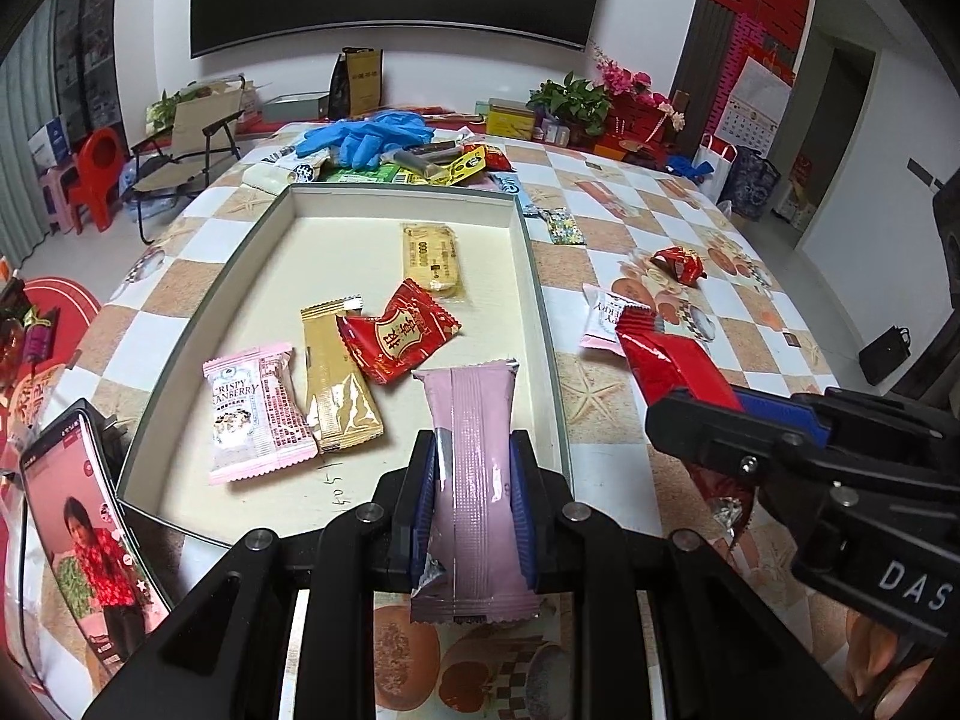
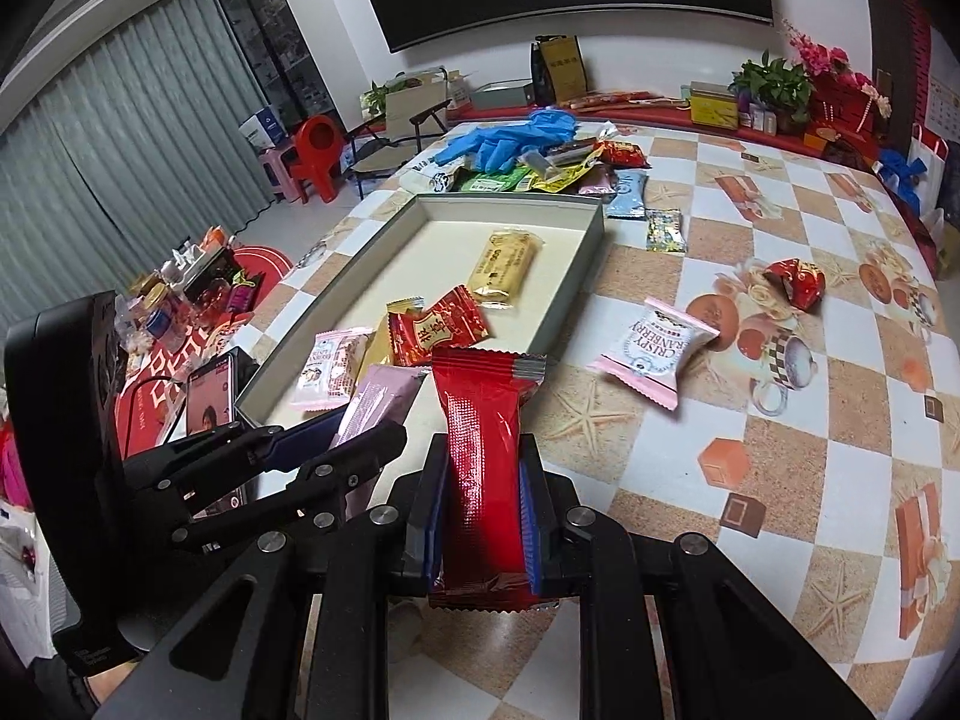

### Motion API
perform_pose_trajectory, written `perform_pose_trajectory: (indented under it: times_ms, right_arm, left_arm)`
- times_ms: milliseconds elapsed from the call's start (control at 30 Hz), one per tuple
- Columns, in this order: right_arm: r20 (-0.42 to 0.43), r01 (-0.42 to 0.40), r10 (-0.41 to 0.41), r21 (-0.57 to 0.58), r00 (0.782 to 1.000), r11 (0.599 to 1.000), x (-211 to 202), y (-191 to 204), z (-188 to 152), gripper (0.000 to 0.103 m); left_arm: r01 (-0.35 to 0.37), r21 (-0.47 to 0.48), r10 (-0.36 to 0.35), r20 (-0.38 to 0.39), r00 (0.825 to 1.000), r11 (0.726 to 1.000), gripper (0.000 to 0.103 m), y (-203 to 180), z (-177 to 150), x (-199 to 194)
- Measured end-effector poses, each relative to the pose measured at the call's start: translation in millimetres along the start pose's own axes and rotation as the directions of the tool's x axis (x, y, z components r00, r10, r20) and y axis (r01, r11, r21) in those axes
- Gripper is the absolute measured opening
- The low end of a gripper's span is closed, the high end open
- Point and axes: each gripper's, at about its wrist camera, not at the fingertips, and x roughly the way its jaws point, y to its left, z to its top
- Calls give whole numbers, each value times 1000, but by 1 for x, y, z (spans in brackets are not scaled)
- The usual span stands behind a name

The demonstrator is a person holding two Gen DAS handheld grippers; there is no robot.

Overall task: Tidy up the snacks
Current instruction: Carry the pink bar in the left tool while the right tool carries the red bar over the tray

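Four packets are already laid inside the tray (image 1: 543,306): a pink cranberry packet (image 1: 255,411) nearest its left wall, then a gold bar (image 1: 336,381), a red sachet (image 1: 399,336) and, toward the far end, a yellow biscuit pack (image 1: 432,261). Over the tray's near edge a pink bar (image 1: 474,468) is clamped in the left gripper (image 1: 474,498). Right of the tray, a red bar (image 2: 486,468) is pinched by the right gripper (image 2: 483,516). Further right, a second cranberry packet (image 2: 657,351) and a crumpled red wrapper (image 2: 795,282) remain loose; roughly half is judged done
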Motion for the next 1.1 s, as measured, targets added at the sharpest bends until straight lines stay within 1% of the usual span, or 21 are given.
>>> perform_pose_trajectory:
  times_ms: [467,900,1100]
  right_arm:
    - [-7,-14,14,-12,1000,1000,8,8,6,22]
    - [2,-22,22,-24,1000,999,15,11,24,22]
    - [4,-21,22,-38,1000,999,18,13,31,22]
  left_arm:
    - [-13,-20,13,-8,1000,1000,25,12,0,4]
    - [-13,-31,13,-10,1000,999,25,17,3,5]
    - [-20,-45,19,-8,1000,999,25,26,8,4]
